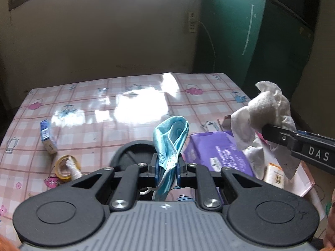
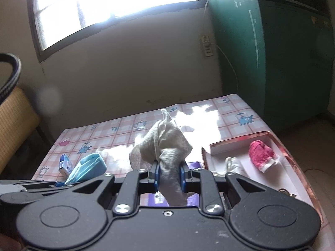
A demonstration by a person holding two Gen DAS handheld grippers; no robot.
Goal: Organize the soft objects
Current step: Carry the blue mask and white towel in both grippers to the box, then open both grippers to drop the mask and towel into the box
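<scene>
Both jaws' grips hide the purple packet partly.

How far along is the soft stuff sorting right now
Done: a pink cloth lies in the open box. In hand: the left gripper is shut on a blue face mask, and the right gripper on a grey-white cloth, both above the table. Left: getting both into the box.

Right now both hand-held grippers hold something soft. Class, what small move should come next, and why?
Probably carry the right hand-held gripper, shut on the grey cloth, over the open box on its right: a pink cloth already lies inside, so soft things seem to collect there.
</scene>
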